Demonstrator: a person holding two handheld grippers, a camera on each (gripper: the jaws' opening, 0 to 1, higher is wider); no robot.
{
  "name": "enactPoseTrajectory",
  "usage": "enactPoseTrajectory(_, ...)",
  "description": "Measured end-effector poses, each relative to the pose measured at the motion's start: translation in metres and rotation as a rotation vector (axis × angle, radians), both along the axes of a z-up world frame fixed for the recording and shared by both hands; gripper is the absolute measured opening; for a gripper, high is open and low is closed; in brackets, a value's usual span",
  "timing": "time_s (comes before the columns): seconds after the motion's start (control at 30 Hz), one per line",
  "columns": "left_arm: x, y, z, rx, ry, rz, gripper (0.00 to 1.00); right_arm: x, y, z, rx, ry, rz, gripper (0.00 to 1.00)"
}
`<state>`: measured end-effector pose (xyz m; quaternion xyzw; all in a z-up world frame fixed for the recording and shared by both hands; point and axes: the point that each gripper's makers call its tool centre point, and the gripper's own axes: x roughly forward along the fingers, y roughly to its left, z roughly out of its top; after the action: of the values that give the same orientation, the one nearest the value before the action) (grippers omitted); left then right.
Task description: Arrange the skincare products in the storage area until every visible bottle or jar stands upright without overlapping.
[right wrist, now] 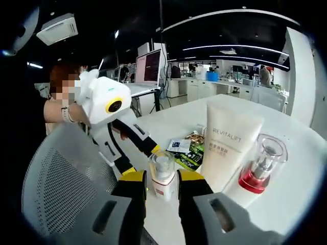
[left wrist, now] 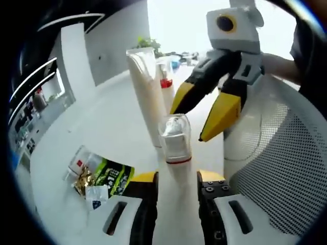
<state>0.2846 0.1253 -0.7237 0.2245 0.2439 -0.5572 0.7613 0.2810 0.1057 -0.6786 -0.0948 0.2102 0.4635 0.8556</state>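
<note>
White table (right wrist: 306, 153), open-plan office, mesh chair (left wrist: 286, 168), standing tube (right wrist: 230, 143)

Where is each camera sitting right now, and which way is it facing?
Left gripper view: rides the left claw, facing the small clear-capped bottle, tall white tube and the right claw.
Right gripper view: rides the right claw, facing that bottle, the tube, the left claw.
Shared: bottle, tube, mesh chair.
</note>
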Motion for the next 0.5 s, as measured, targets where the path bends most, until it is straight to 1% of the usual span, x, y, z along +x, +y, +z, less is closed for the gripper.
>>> enactPoseTrajectory(0.07, -0.005, 0.003, -0.001, 0.018, 0.020, -0.007, 0.22, 0.000, -0.002, -0.004, -0.026, 0.006, 0.006, 0.19)
enactPoseTrajectory(0.13, -0.011, 0.005, -0.004, 0.042, 0.038, -0.028, 0.18, -0.001, -0.001, -0.009, -0.057, 0.009, 0.023, 0.20)
enactPoseTrajectory(0.27, -0.015, 0.005, -0.004, 0.069, 0.047, -0.042, 0.18, 0.000, 0.000, -0.019, -0.117, 0.015, 0.058, 0.20)
enactPoseTrajectory(0.33, -0.017, 0.004, -0.003, 0.071, 0.044, -0.048, 0.18, 0.001, 0.000, -0.023, -0.147, 0.012, 0.069, 0.20)
enactPoseTrajectory(0.4, -0.017, 0.002, -0.002, 0.070, 0.038, -0.052, 0.19, 0.003, -0.001, -0.026, -0.193, 0.003, 0.084, 0.20)
enactPoseTrajectory(0.5, -0.014, -0.002, 0.000, 0.054, 0.040, -0.046, 0.19, 0.003, 0.002, -0.025, -0.195, 0.011, 0.094, 0.20)
